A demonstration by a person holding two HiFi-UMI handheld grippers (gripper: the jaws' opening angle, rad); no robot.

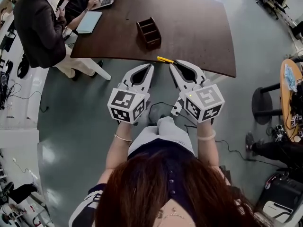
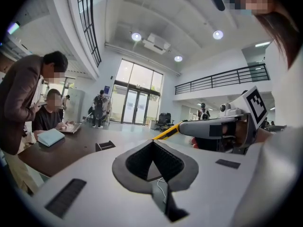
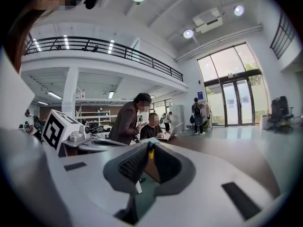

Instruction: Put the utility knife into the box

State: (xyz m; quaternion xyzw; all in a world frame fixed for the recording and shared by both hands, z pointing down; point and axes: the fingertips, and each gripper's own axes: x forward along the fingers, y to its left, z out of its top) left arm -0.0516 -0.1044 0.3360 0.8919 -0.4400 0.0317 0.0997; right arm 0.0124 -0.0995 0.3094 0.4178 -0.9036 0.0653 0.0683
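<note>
While right gripper (image 1: 173,63) pinches slim yellow utility knife (image 1: 164,59) — left gripper (image 1: 151,66) closed, empty — carry level over dark wooden box (image 1: 148,32).

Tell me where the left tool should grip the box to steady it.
Grip the box by the top edge of its left long wall, from above. Its walls are thin and upright and its top open, so the jaws can straddle one. The left tool is shut, so open it first. That side likely stays clear of the right tool holding the knife.
</note>
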